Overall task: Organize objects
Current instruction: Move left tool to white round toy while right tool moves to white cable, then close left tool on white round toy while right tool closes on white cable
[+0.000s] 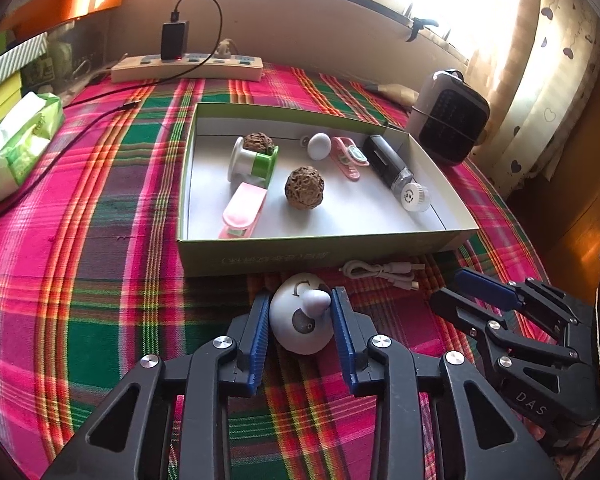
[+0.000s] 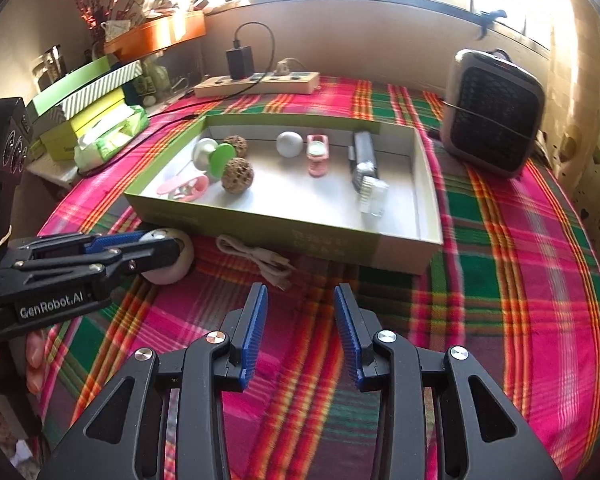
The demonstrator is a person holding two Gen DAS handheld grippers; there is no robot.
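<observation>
We hold two hand-held grippers over a worktop (image 1: 100,300) covered in pink, green and orange plaid cloth. Our left hand-held gripper (image 1: 302,316) has its blue pads against both sides of a white egg-shaped toy (image 1: 300,320) with a small rounded knob, pinching it where it rests on the cloth. The toy sits just in front of the near wall of a shallow green cardboard box (image 1: 320,254) with a white inside.

Our right hand-held gripper (image 2: 300,332) hovers over bare cloth with its pads spread apart and nothing between them.

A coiled white cable (image 2: 256,258) lies on the cloth beside the toy, touching the box's near wall.

Inside the box lie two brown wrinkled walnuts (image 1: 304,188), a white and green spool (image 1: 252,160), a pink clip (image 1: 244,210), a white ball (image 1: 319,146), a pink watch (image 1: 350,156) and a black tube (image 1: 392,166) with a clear cap.

Behind the box stand a cream power strip (image 1: 186,68) with a black charger plugged in, and a small black and white fan heater (image 2: 494,114). A green tissue pack (image 1: 16,140) lies at the left edge.
</observation>
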